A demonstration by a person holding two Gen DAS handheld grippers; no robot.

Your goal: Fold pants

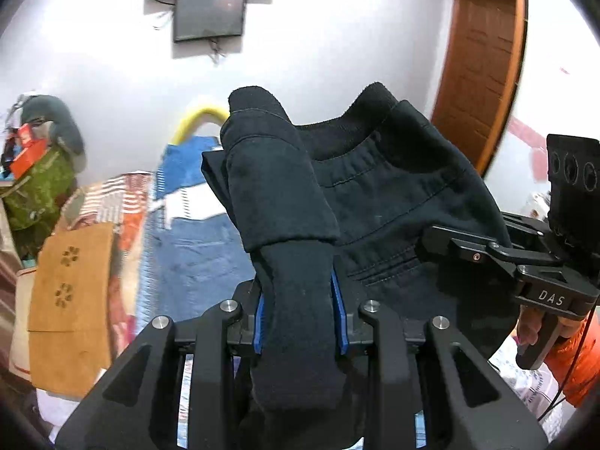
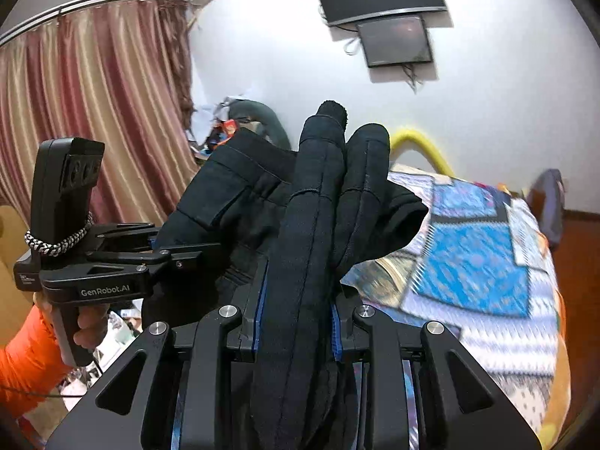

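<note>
Both of your grippers are clamped on the dark pants point(image 1: 378, 202): your left gripper point(image 1: 300, 315) pinches a thick bunch of waistband cloth between its blue pads, and your right gripper point(image 2: 296, 322) squeezes another bunched fold. You hold the pants raised in the air above the patterned bed point(image 2: 476, 262).

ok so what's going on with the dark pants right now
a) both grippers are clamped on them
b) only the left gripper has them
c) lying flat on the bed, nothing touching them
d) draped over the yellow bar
a: the dark pants are bunched between the blue-padded fingers of the left gripper, and the right gripper is clamped on the cloth the same way.
</note>
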